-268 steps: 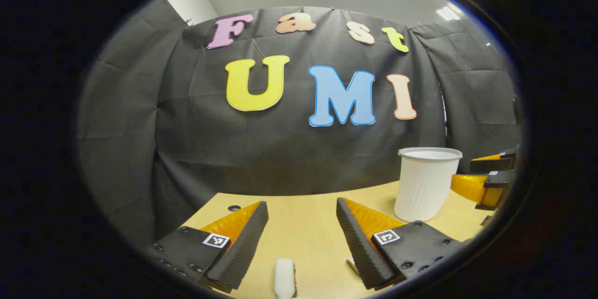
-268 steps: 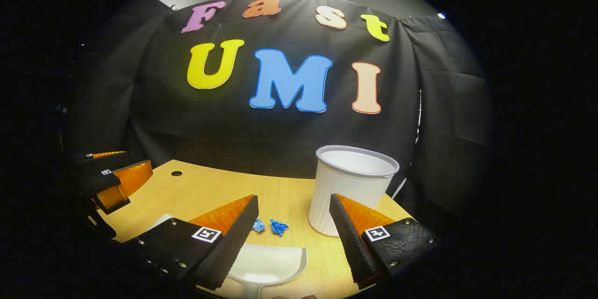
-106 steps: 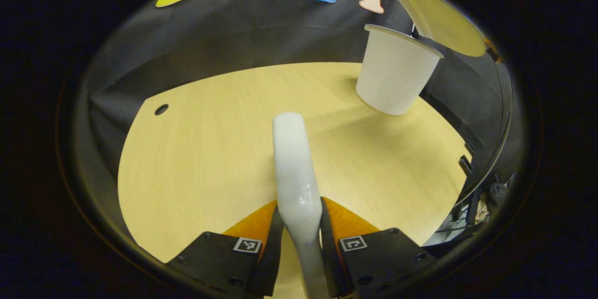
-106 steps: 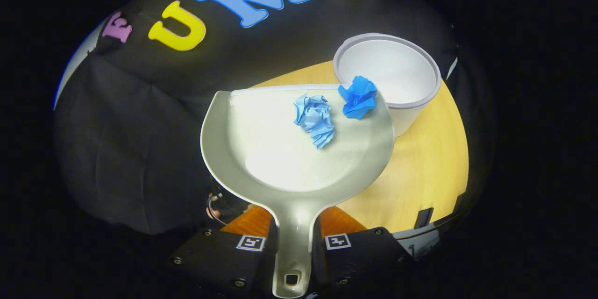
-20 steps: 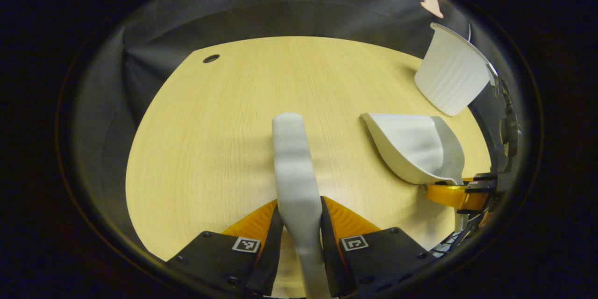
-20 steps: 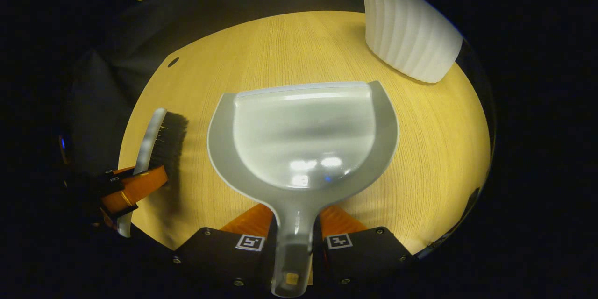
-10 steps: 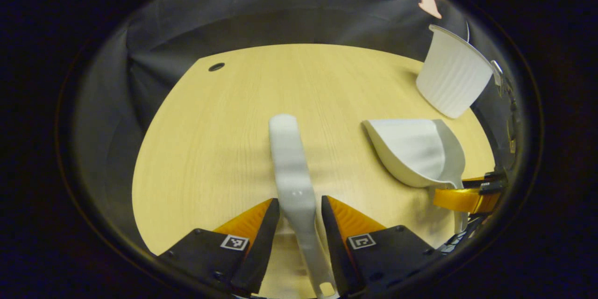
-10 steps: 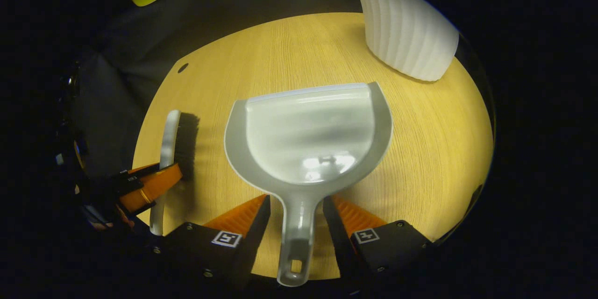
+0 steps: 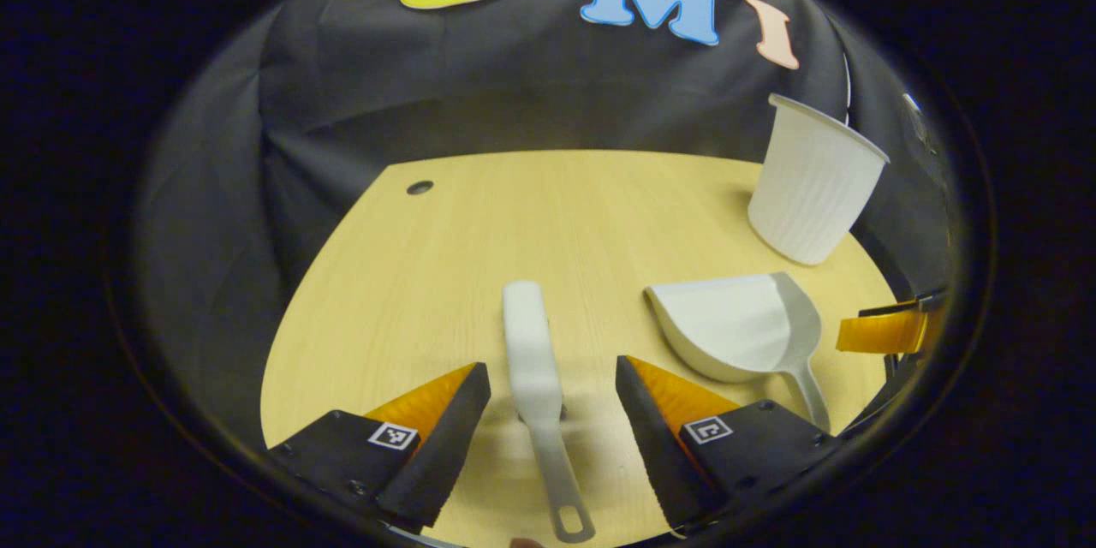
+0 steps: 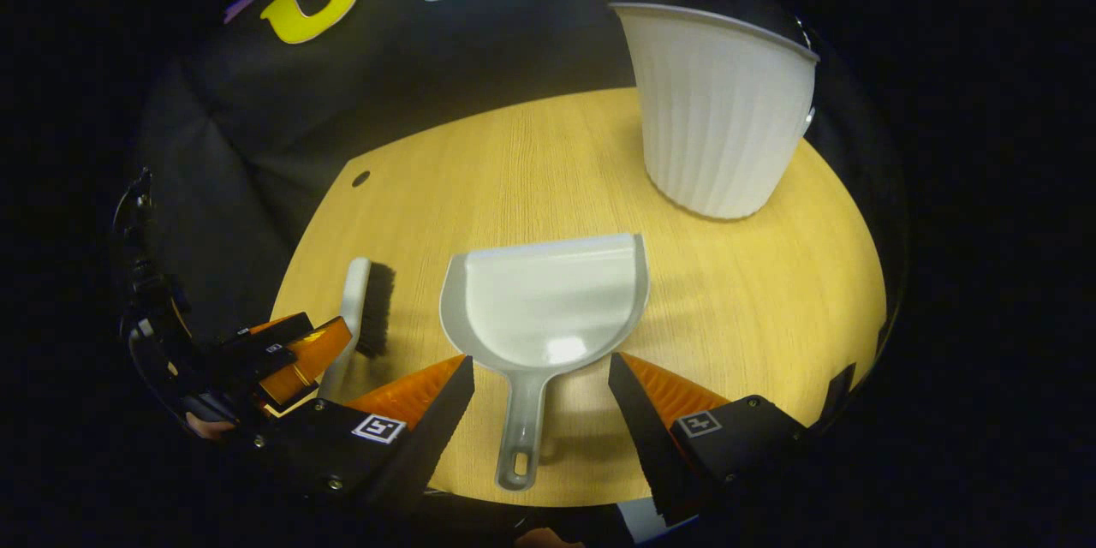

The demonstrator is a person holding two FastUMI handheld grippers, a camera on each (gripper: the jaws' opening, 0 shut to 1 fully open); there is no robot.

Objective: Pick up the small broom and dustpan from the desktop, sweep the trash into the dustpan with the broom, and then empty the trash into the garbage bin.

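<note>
1. Two pairs of fingers stand wide apart, each holding nothing: the left gripper [image 9: 552, 377] straddles the handle of the small white plastic broom [image 9: 533, 360], and the right gripper [image 10: 541, 394] straddles the handle of the pale grey plastic dustpan [image 10: 548, 300].

2. Both tools lie flat on the light wooden bench [image 9: 479, 231], side by side and just apart, the broom with its dark bristles [image 10: 377, 310] turned toward the dustpan, as the right gripper view shows.

3. Beyond the dustpan's front lip, the ribbed white plastic garbage bin [image 10: 717, 111] stands upright near the bench's far right edge, apart from both tools.

4. No trash is visible on the bench, and the dustpan's scoop looks empty; the bin's inside is hidden from both cameras.

5. Judged from this layout, sweeping and emptying appear done, and the step in hand is the release of the tools onto the bench.

6. The next move calls for little: drawing each gripper straight back along its handle, fingers kept wide so neither tool is nudged.
</note>
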